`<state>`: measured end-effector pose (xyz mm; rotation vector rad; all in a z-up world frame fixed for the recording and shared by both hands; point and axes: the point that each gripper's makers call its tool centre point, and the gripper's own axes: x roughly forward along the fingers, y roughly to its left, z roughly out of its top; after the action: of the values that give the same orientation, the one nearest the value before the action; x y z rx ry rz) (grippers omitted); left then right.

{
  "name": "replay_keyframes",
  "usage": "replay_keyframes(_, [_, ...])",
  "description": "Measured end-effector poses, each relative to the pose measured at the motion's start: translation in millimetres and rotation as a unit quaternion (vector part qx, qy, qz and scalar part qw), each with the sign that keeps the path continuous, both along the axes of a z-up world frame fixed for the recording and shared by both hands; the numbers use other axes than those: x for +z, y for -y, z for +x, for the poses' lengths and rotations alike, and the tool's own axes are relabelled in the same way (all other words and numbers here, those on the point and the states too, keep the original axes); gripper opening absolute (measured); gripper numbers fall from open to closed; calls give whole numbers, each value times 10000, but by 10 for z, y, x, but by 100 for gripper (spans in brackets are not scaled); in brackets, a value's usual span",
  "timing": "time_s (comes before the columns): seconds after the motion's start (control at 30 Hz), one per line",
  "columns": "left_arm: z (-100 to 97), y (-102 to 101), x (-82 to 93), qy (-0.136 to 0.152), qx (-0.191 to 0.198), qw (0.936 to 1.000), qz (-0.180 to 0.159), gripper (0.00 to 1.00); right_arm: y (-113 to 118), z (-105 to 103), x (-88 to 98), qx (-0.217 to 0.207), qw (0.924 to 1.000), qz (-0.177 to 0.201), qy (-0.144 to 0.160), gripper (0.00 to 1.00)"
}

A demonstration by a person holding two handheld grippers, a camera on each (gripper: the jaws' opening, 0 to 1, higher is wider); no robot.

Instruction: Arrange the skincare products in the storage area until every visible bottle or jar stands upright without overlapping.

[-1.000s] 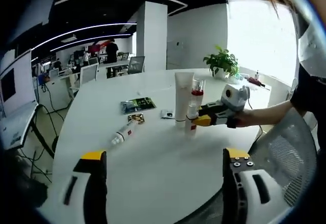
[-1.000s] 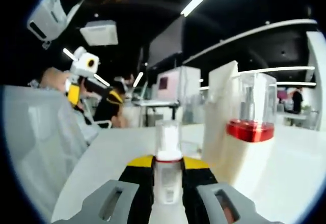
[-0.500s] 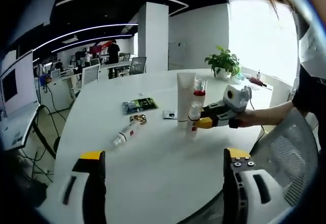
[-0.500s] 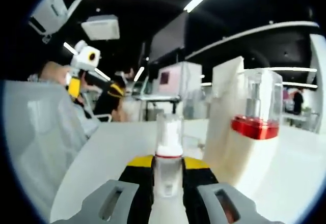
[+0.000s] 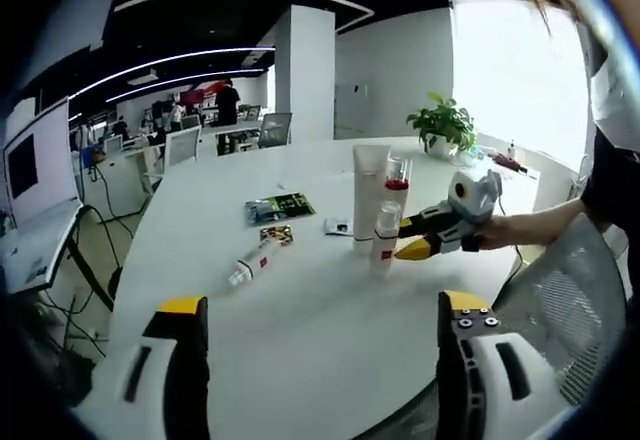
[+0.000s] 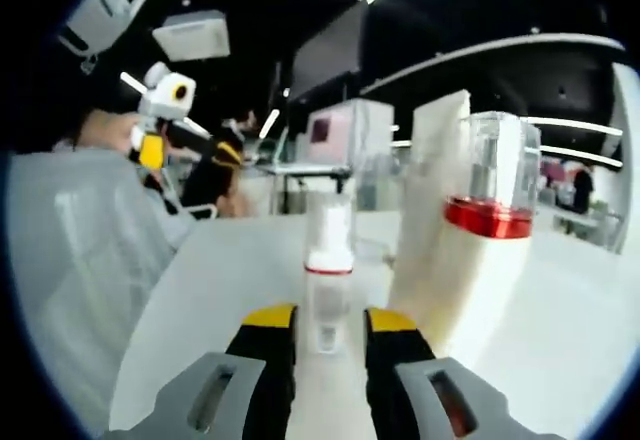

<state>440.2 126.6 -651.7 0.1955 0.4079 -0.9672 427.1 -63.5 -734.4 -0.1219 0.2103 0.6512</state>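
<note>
On the white round table (image 5: 300,320) a tall white tube (image 5: 368,195) and a bottle with a red band and clear cap (image 5: 397,182) stand upright side by side. A small clear-capped bottle (image 5: 385,240) stands just in front of them. My right gripper (image 5: 410,239) is open, its jaws either side of that small bottle (image 6: 328,270) with small gaps. Close up, the right gripper (image 6: 330,316) faces the tube (image 6: 432,220) and red-banded bottle (image 6: 490,210). Another white bottle (image 5: 250,260) lies on its side to the left. My left gripper (image 5: 320,360) is open, holding nothing, at the near edge.
A green packet (image 5: 278,207), a small patterned packet (image 5: 272,233) and a sachet (image 5: 337,225) lie flat mid-table. A potted plant (image 5: 440,120) stands at the far edge. A mesh chair (image 5: 560,290) is at the right. The left gripper (image 6: 165,110) shows in a hand.
My right gripper has opened and let go of the small bottle, which now stands on the table between its jaws. The left gripper has stayed open and still.
</note>
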Motion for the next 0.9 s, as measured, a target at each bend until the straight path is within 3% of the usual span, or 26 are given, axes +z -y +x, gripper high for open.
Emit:
replay_keyframes(0.17, [42, -37, 32, 98, 135, 9999, -19, 89, 179, -171, 60, -327, 9990, -52, -314, 23])
replay_keyframes(0.47, [108, -111, 12, -8, 399, 9992, -51, 88, 262, -397, 438, -696, 9959, 119, -572, 29])
replay_keyframes(0.6, [128, -140, -23, -73, 496, 9987, 4, 88, 281, -452, 702, -872, 9943, 333, -509, 33])
replay_keyframes(0.9, [125, -161, -92, -237, 611, 9978, 137, 87, 223, -574, 1078, -1083, 9915, 539, -477, 45])
